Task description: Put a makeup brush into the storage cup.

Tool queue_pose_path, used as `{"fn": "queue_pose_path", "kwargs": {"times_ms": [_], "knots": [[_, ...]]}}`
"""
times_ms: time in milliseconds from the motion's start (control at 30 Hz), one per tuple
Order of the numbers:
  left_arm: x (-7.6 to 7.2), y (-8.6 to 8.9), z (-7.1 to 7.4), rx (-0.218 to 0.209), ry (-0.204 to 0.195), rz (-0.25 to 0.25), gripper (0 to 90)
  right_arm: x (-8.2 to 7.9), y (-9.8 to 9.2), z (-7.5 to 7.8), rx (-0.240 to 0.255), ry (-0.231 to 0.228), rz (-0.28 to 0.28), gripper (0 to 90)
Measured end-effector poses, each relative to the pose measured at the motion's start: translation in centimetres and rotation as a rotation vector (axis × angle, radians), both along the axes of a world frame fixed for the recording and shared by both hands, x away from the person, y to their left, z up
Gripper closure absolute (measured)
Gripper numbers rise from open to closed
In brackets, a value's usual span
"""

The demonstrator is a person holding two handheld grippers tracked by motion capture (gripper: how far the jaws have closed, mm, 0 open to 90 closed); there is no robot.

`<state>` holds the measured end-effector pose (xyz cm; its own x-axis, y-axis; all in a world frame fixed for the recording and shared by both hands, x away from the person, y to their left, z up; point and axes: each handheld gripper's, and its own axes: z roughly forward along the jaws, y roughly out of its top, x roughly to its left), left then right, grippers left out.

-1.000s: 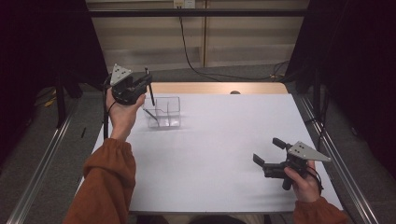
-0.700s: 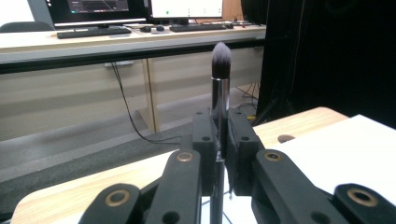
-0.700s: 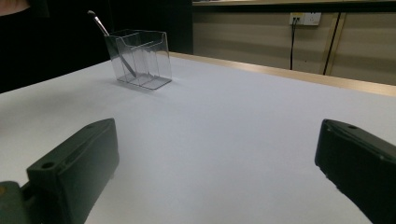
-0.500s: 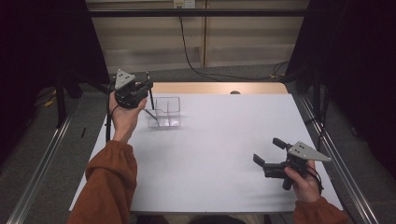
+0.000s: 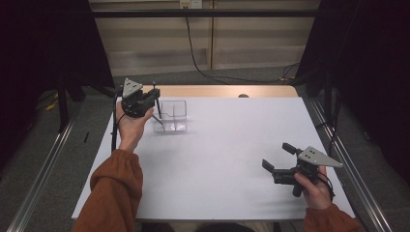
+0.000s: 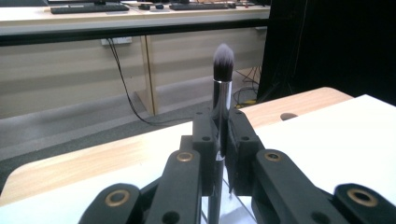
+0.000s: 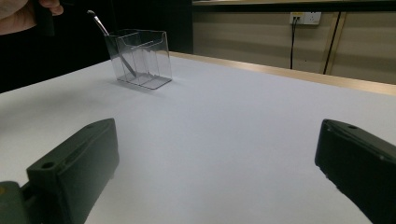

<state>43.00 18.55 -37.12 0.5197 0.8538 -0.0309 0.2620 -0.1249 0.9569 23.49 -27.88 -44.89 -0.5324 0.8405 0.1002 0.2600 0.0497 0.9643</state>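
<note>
My left gripper (image 5: 149, 98) is shut on a makeup brush (image 6: 222, 84) with a chrome ferrule and dark bristles pointing up. It hangs at the back left of the white table (image 5: 232, 145), just left of a clear acrylic organiser (image 5: 172, 116). The brush's lower end reaches down at the box's left edge; whether it is inside is hidden. A thinner brush (image 7: 112, 42) leans in the box's left compartment (image 7: 140, 58). Near the front right, my right gripper (image 5: 275, 155) hovers low over the table, its jaws wide apart (image 7: 215, 154) with nothing between them.
A wooden strip (image 5: 227, 91) runs along the table's far edge, with a small dark hole in it (image 5: 243, 95). Metal rails (image 5: 48, 159) flank both sides. A black cable (image 5: 193, 53) hangs down the back wall. Wide bare surface lies between the two grippers.
My left hand has sunk a little with the brush, bringing it down beside the organiser. The right gripper has stayed put.
</note>
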Motion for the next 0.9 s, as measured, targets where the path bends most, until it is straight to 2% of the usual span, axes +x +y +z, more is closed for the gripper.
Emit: {"fn": "queue_pose_path", "kwargs": {"times_ms": [167, 667, 900], "knots": [[0.0, 0.2, -0.6, 0.005, 0.02, -0.003, 84.0, 0.0, 0.0, 0.0, 0.002, 0.0, 0.0, 0.0], [0.0, 0.1, -1.2, 0.006, 0.049, 0.0, 83.6, 0.0, 0.0, 0.0, 0.001, 0.0, 0.0, 0.0], [0.0, 0.1, -1.4, -0.002, 0.043, -0.003, 83.1, 0.0, 0.0, 0.0, 0.0, -0.002, -0.001, 0.0]]}}
